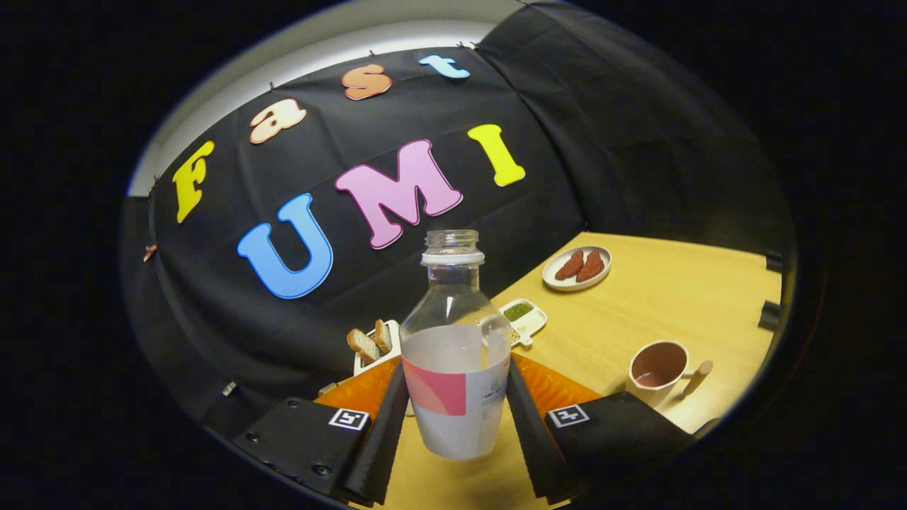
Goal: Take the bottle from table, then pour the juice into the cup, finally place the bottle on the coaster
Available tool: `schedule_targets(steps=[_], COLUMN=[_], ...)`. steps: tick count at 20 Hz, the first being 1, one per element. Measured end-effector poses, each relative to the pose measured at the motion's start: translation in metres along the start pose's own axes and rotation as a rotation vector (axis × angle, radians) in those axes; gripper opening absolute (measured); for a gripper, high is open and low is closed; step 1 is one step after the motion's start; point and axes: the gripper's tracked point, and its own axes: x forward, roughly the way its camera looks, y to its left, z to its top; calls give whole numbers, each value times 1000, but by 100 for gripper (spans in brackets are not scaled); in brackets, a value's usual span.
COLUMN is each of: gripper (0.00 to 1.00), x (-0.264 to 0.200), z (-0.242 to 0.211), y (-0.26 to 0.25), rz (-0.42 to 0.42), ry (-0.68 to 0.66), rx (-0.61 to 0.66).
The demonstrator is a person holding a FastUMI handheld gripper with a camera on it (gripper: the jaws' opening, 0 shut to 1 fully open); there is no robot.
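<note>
Tongs: closed on the bottle, one finger pressed to each side of its labelled lower body.

Bottle: clear, cap off, upright between the fingers, pale juice filling roughly its lower half; appears lifted clear of the bench (its base shows against bare wood, though contact cannot be ruled out).

Cup: to the right of the bottle and slightly beyond it, mouth open, a little pinkish liquid at the bottom, a stick-like handle pointing away from the bottle.

Also beyond the bottle: plate with two reddish pieces, off to its right and farther away; small dish of green powder just behind it; tray of bread slices behind its left side.

Coaster: not identified.

Step in hand: bottle taken; carrying toward the pour. Next move calls for bringing the bottle's mouth over the cup, then tilting slowly so the stream lands inside.
</note>
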Motion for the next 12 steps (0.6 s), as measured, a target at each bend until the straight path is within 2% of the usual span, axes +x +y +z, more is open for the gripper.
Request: schedule_targets(steps=[5,9,12], gripper=[76,76,76], x=[16,38,59], z=[4,11,1], y=[4,2,2], rz=[-14,-64,-85], ry=[-84,-176,-208], rx=[-195,-390,-480])
